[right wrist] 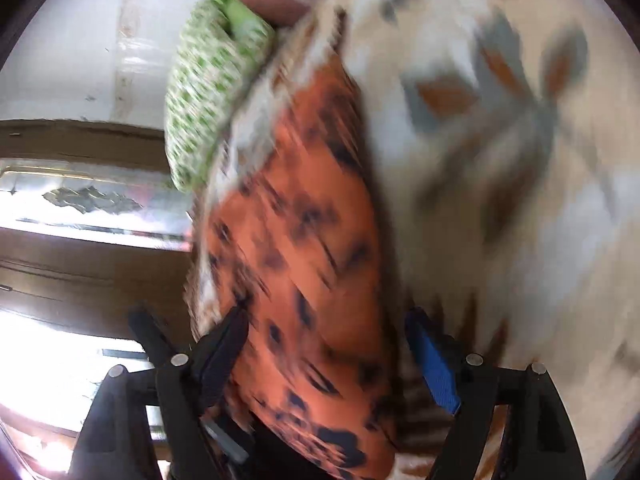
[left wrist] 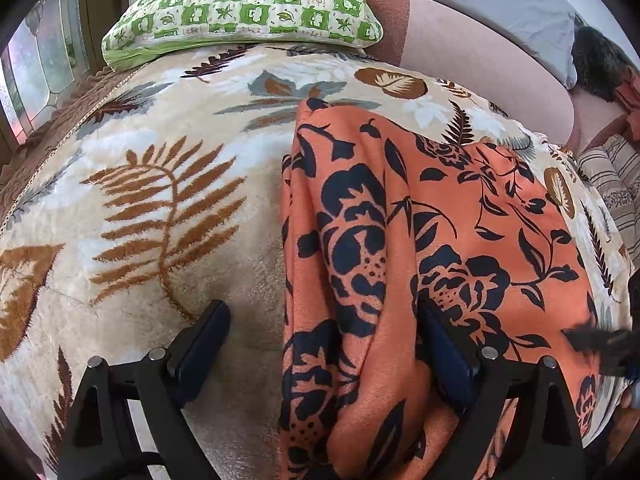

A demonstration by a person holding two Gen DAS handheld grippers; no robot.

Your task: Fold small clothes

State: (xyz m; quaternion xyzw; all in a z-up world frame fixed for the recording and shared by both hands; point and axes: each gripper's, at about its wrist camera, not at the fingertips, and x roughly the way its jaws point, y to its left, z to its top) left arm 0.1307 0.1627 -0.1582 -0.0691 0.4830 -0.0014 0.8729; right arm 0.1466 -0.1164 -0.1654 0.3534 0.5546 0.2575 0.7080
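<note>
garment: one orange cloth (left wrist: 432,240) with dark floral print, bunched lengthwise on the leaf-print blanket (left wrist: 160,200); your left hand-held gripper (left wrist: 324,320) spread wide, straddling its fold | your right hand-held gripper (right wrist: 326,332) spread too, view blurred | one green pillow (left wrist: 248,4)

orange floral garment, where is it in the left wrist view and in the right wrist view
Left wrist view: the orange floral garment fills the centre and right, lying on the leaf-print blanket, its left fold between the open fingers of the left claw.
Right wrist view: blurred, it runs as a band from upper centre to the bottom, between the open fingers of the right claw.
Shared landmark: the green checked pillow.
</note>
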